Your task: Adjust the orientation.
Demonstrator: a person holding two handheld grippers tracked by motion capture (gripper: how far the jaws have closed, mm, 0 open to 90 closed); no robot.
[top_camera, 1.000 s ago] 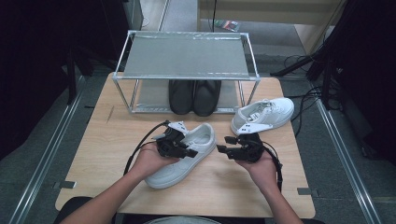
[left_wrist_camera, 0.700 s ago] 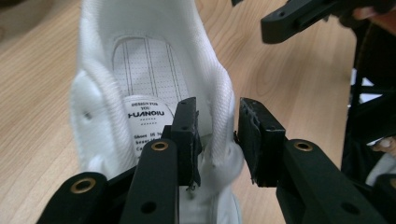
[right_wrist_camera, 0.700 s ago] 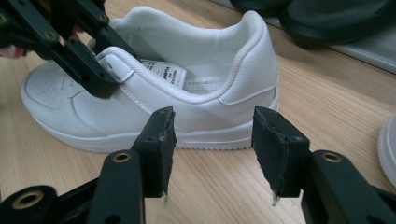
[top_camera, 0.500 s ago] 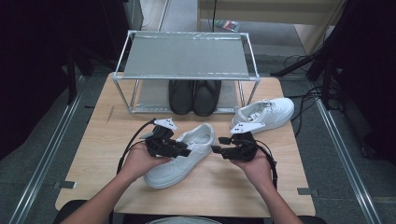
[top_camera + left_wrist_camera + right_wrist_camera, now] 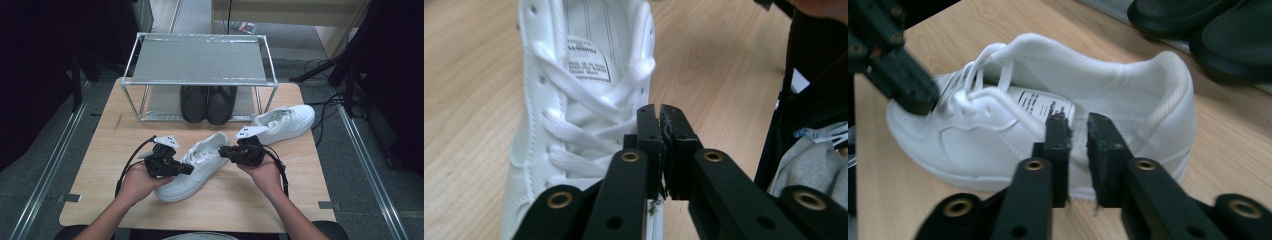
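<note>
A white leather sneaker (image 5: pixel 192 165) with flat woven laces lies at centre frame on the wooden table (image 5: pixel 100 165). The left gripper (image 5: pixel 660 117) is pressed together, empty. The right gripper (image 5: pixel 1078 131), just closing, shows a narrow gap. The tongue label's (image 5: pixel 586 59) print is unreadable.

Count, relative to the rack (image 5: pixel 200 60): 1 metal rack at the table's (image 5: pixel 100 150) far edge. 2 black shoes (image 5: pixel 208 102) under it, on its lower level. 2 white sneakers in front of it: one (image 5: pixel 192 165) centre, one (image 5: pixel 286 121) front-right. 2 handheld grippers, left (image 5: pixel 186 170) and right (image 5: pixel 223 151), near the centre sneaker.
</note>
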